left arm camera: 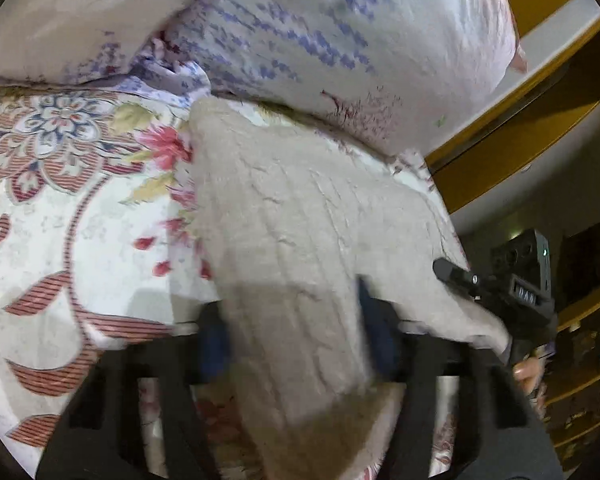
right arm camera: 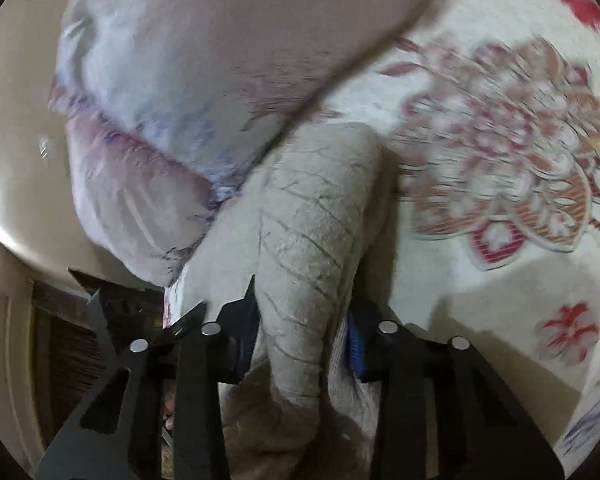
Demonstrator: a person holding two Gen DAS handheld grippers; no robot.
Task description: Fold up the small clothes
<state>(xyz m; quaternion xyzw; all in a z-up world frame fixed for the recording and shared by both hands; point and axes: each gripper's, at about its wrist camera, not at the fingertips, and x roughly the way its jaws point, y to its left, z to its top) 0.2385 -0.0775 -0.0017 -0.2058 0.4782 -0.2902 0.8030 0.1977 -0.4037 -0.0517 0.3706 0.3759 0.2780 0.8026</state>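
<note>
A beige fuzzy garment (left arm camera: 300,216) lies on the floral bedsheet (left arm camera: 60,208), its far edge against the pillows. My left gripper (left arm camera: 296,332) is closed on the garment's near edge, with cloth bunched between the blue pads. In the right wrist view the same garment (right arm camera: 316,216) is gathered into a thick fold. My right gripper (right arm camera: 304,344) is closed on that fold. The right gripper also shows in the left wrist view (left arm camera: 500,296), at the garment's right edge.
Two pale pillows with purple print (left arm camera: 340,40) lie along the head of the bed; one shows in the right wrist view (right arm camera: 188,92). A yellow wooden headboard (left arm camera: 540,128) and the bed's edge are at the right. The sheet (right arm camera: 500,160) spreads beside the garment.
</note>
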